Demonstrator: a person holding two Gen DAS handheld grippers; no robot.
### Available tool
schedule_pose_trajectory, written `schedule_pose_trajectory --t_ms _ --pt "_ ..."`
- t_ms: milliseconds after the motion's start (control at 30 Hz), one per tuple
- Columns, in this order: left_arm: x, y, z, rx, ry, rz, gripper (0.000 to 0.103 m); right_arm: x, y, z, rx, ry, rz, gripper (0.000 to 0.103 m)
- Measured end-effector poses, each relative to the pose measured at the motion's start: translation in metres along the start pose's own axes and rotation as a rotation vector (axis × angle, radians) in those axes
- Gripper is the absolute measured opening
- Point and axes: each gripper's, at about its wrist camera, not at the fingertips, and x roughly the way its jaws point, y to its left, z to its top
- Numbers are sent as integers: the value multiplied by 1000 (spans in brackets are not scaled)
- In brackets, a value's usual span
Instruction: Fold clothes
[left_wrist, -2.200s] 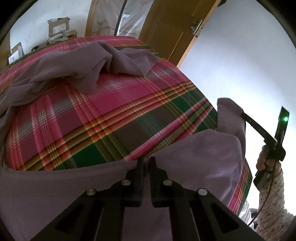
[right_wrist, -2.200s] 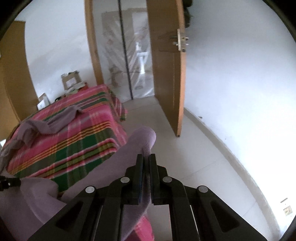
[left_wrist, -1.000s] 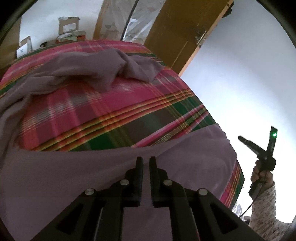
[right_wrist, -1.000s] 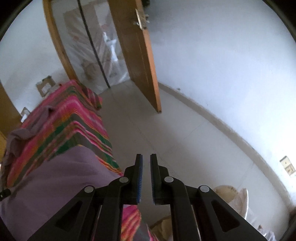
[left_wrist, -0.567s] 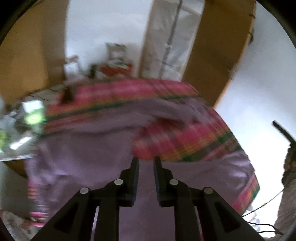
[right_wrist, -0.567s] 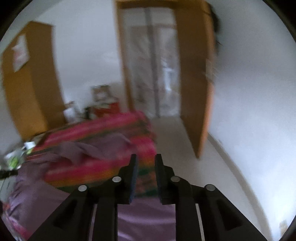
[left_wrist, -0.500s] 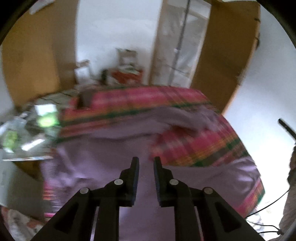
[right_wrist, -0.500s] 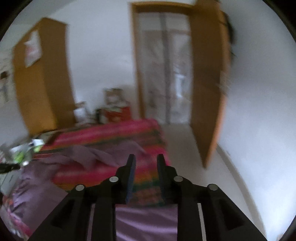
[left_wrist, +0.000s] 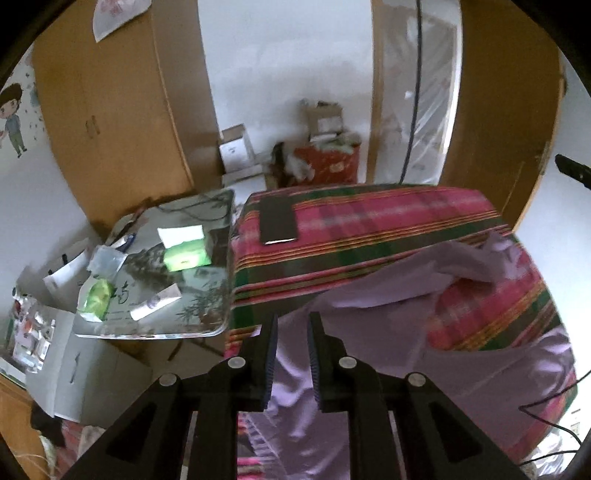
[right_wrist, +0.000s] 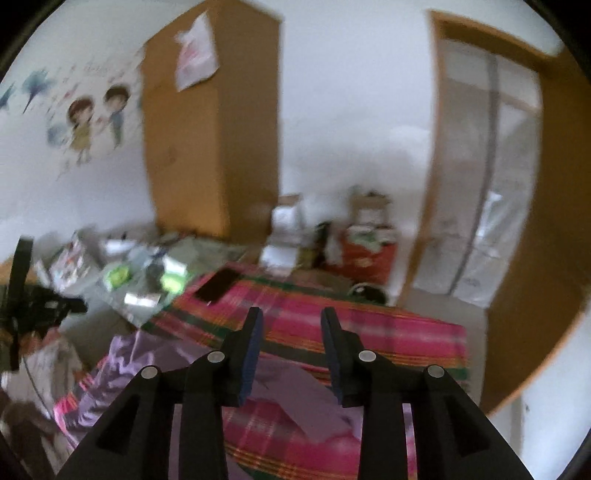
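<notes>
A lilac garment (left_wrist: 388, 295) lies crumpled across the plaid-covered bed (left_wrist: 369, 221), one end hanging over the near edge. My left gripper (left_wrist: 291, 325) hovers above that hanging end, its jaws a little apart with nothing pinched between them. In the right wrist view the garment (right_wrist: 295, 380) lies below my right gripper (right_wrist: 291, 325), whose jaws are opening with nothing between them. The left gripper (right_wrist: 70, 304) shows at the far left of that view. The right gripper's tip (left_wrist: 570, 171) pokes in at the right edge of the left wrist view.
A dark phone (left_wrist: 277, 223) lies on the bed's far corner. A glass side table (left_wrist: 159, 325) with green packets stands to the left, by a wooden wardrobe (left_wrist: 110, 110). Boxes and a red bag (left_wrist: 328, 162) sit at the back wall. An open wooden door (left_wrist: 498, 110) stands on the right.
Both grippers have let go of the garment, opened and lifted away from it. Both views have swung left toward the wardrobe. The garment now rests on the bed.
</notes>
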Motion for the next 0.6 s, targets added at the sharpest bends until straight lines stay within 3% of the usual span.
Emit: schedule_pose_trajectory --t_ms 133,300,600 --pt "55 12 -2 26 93 21 16 78 17 -6 -89 140 41 34" --pt "115 24 -14 26 208 -24 16 168 24 -36 -139 289 96 34" --pt "170 45 -32 52 287 -83 16 265 16 -69 -114 469 259 33"
